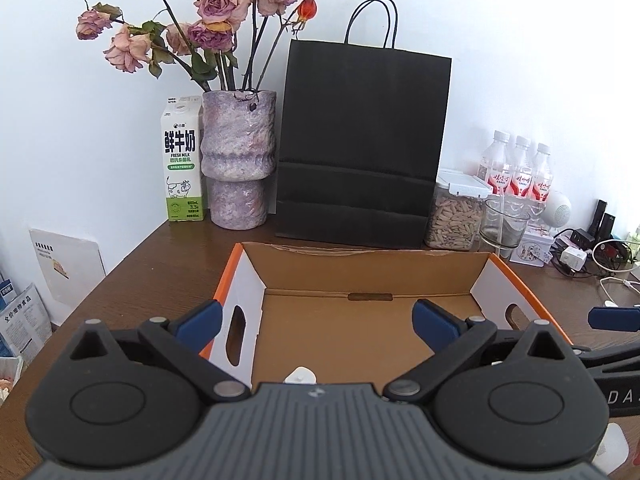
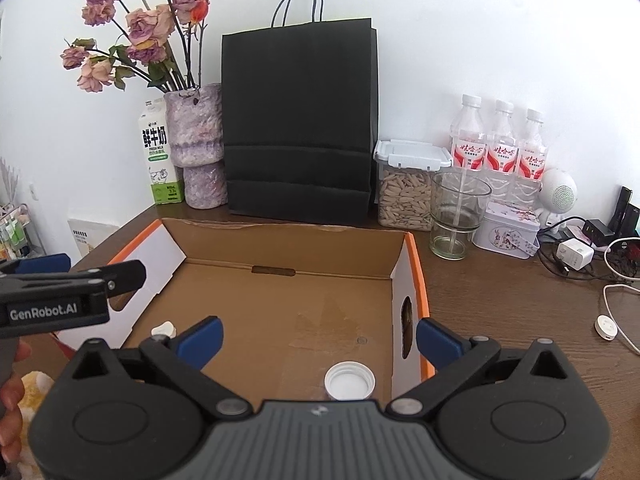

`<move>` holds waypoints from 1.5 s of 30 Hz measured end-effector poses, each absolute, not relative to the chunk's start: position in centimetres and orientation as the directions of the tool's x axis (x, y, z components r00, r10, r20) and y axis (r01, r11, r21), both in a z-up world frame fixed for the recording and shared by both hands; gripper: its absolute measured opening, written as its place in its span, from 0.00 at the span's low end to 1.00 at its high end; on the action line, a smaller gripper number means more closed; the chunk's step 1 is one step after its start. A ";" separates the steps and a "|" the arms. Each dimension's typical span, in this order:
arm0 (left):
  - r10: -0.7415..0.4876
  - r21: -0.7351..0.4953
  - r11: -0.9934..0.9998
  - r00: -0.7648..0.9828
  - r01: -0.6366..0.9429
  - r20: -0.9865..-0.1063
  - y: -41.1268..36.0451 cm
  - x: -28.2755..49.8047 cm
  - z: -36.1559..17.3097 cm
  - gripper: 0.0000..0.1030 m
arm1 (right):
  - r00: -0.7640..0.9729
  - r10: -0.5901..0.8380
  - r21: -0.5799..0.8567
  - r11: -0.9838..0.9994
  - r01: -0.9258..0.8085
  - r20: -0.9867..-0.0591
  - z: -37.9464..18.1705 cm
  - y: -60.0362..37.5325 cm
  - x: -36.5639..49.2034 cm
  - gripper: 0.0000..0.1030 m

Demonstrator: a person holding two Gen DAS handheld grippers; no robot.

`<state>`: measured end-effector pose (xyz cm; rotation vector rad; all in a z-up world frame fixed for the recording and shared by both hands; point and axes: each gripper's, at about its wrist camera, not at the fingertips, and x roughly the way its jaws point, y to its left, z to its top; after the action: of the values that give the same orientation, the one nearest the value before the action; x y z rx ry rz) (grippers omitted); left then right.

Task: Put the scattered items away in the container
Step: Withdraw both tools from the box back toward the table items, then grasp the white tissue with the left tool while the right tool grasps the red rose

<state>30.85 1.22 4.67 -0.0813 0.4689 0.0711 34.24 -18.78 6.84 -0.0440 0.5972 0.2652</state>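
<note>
- Left wrist view: the left gripper [image 1: 318, 320] hangs over the near left part of the cardboard box [image 1: 372, 266], its blue fingers [image 1: 200, 316] spread wide with nothing between them.
- The left finger sits over the box's left wall with the handle cut-out; the right finger is over the box floor.
- A small white item [image 1: 300, 376] lies on the box floor at the near edge, below and between the fingers, half hidden by the gripper body and touching neither finger.
- The box stands on the brown table [image 1: 160, 264], in front of a black paper bag [image 1: 360, 140], a vase of dried roses [image 1: 238, 156] and a milk carton [image 1: 182, 160] along the table's back edge.
- Right wrist view: the right gripper [image 2: 320, 338] hovers over the near right part of the box [image 2: 280, 248], fingers [image 2: 202, 338] also spread wide and empty.
- A white bottle cap [image 2: 349, 380] lies open side up on the box floor near its right wall, below the gap between the fingers and nearer the right one.
- The small white item [image 2: 163, 329] lies by the box's left wall, just beside the left finger.
- The left gripper [image 2: 64, 292] reaches in from the left edge over the box's left wall.
- A seed jar [image 2: 406, 184], a glass [image 2: 456, 216] and three water bottles [image 2: 498, 148] stand toward the table's back right.
</note>
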 end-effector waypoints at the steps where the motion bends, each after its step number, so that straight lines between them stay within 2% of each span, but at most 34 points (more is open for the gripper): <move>1: 0.053 -0.063 0.994 0.892 -0.091 -0.449 1.3 30.5 4.9 1.00 | 0.796 0.236 0.037 0.965 -0.260 -0.558 6.9 -18.8 33.8 1.00; 23: 0.119 -0.045 0.988 0.919 -0.146 -0.375 4.9 19.2 7.0 1.00 | 0.842 0.254 0.019 0.960 -0.279 -0.475 8.5 -21.1 21.9 1.00; 28: 0.149 -0.019 0.985 0.910 -0.169 -0.388 6.2 16.8 5.7 1.00 | 0.845 0.251 -0.005 0.958 -0.287 -0.472 7.6 -21.6 18.8 1.00; 39: 0.142 0.034 0.989 0.882 -0.143 -0.450 6.1 12.0 2.0 1.00 | 0.813 0.228 -0.004 0.962 -0.273 -0.536 3.9 -22.5 14.5 1.00; 45: 0.104 -0.016 0.991 0.857 -0.130 -0.505 5.8 10.4 -0.3 1.00 | 0.794 0.237 0.010 0.960 -0.280 -0.560 2.2 -22.6 12.4 1.00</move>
<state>10.41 5.77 -0.26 -0.0501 0.5275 0.1226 12.36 -22.63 2.17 -0.0746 0.5917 0.2779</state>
